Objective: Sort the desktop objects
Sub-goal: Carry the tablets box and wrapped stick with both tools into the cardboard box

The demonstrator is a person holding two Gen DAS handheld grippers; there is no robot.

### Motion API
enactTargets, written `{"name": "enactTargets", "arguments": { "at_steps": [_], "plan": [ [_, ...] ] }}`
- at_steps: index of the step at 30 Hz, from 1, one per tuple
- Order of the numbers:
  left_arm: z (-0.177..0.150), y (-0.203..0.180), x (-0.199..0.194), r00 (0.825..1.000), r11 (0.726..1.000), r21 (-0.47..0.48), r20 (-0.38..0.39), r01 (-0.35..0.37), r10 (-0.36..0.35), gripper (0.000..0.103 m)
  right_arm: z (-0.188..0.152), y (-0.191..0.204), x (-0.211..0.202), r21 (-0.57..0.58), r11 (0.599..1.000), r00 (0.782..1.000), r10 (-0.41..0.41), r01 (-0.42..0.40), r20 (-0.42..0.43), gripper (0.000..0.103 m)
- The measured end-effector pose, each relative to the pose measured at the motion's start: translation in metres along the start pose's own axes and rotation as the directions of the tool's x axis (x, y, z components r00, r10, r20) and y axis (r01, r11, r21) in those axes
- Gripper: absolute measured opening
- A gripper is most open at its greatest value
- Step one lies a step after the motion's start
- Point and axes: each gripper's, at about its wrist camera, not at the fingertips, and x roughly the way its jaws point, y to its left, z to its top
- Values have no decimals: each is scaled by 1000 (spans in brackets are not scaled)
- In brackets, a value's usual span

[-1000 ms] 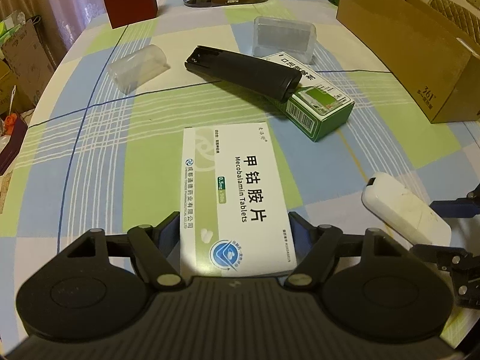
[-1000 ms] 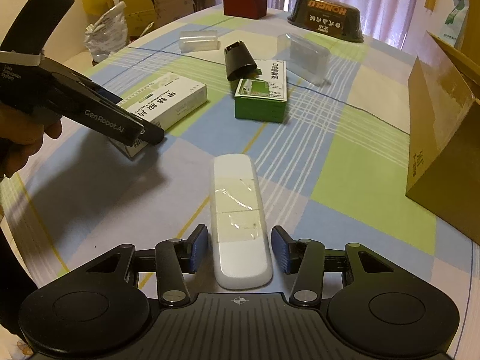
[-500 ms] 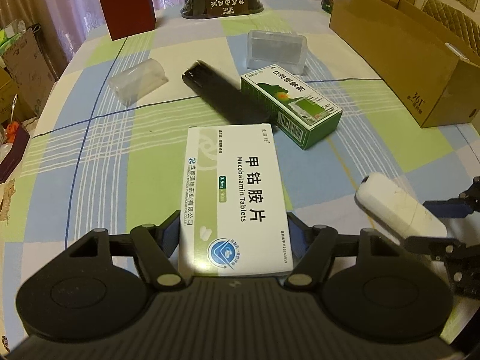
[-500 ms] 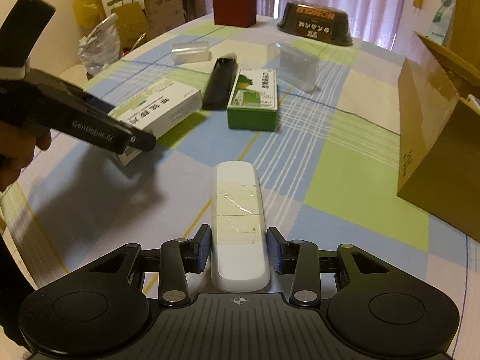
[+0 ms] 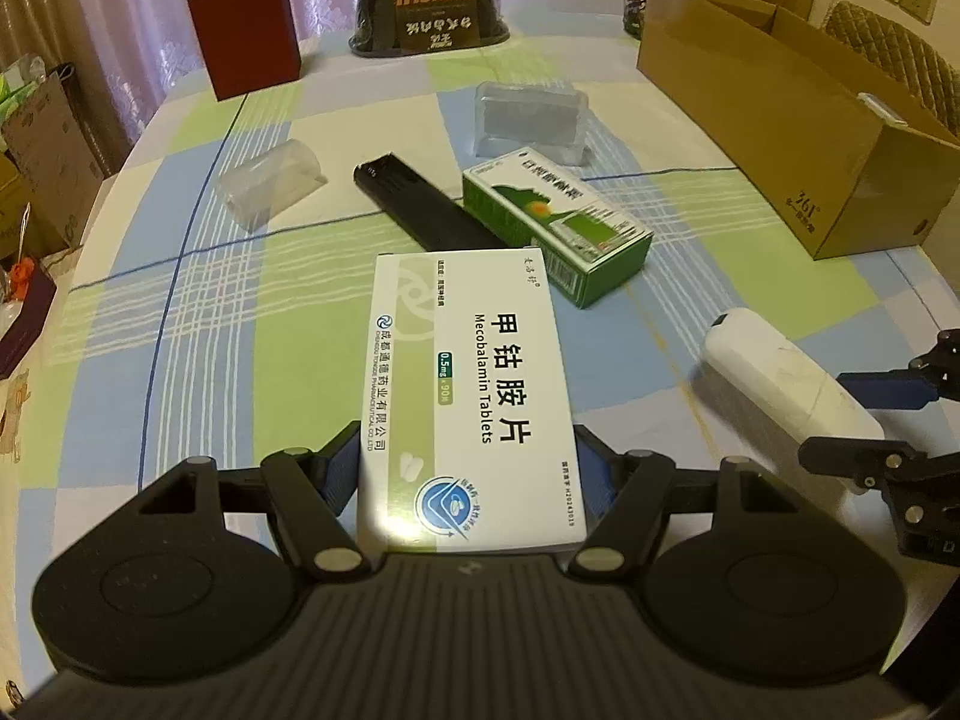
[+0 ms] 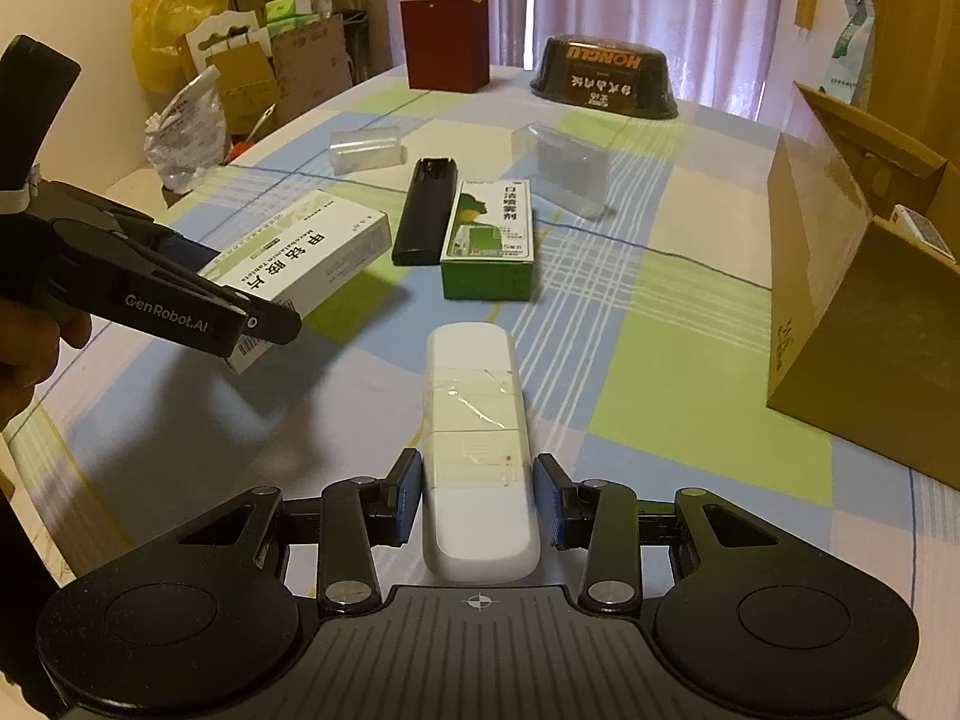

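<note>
The left gripper (image 5: 468, 474) is clamped on the white tablet box (image 5: 468, 396) and holds it above the checked tablecloth (image 5: 198, 312), in front of the black remote (image 5: 420, 210) and the green box (image 5: 555, 225). To the right, the right gripper (image 6: 477, 498) has its blue pads (image 6: 408, 495) pressed on both sides of the white device (image 6: 477, 438). The cardboard box (image 6: 864, 312) stands open at the far right.

White tablet box (image 5: 468, 396) lifted, white remote (image 6: 477, 450) gripped

Bare tablecloth (image 6: 654, 360) lies open toward the cardboard box (image 6: 840, 324); the green box (image 6: 489, 240) blocks straight ahead.
</note>
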Motion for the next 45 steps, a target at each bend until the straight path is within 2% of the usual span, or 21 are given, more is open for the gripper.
{"name": "enactTargets", "arguments": {
  "at_steps": [6, 13, 20, 25, 28, 33, 39, 45],
  "plan": [
    [9, -9, -9, 1000, 1000, 19, 25, 12, -12, 67, 4, -8, -12, 26, 999, 999, -31, 31, 34, 39],
    [33, -29, -21, 996, 998, 52, 79, 40, -44, 67, 23, -28, -37, 70, 993, 989, -99, 91, 113, 39],
    [65, -64, -32, 986, 990, 108, 131, 90, -104, 67, 39, -62, -72, 118, 979, 965, -188, 169, 181, 39],
    [94, -100, -37, 973, 978, 166, 169, 130, -158, 67, 51, -97, -95, 196, 961, 947, -235, 194, 217, 39],
    [113, -122, -38, 963, 968, 198, 187, 154, -192, 67, 60, -113, -105, 192, 955, 933, -268, 226, 240, 39],
    [146, -158, -34, 947, 951, 242, 207, 192, -244, 67, 72, -150, -114, 228, 938, 916, -315, 261, 249, 39],
    [188, -191, -16, 933, 935, 273, 212, 229, -290, 67, 81, -193, -111, 292, 912, 905, -358, 287, 230, 39],
    [211, -218, 9, 928, 919, 301, 192, 254, -320, 67, 83, -223, -100, 311, 895, 900, -389, 319, 196, 39]
  ]
}}
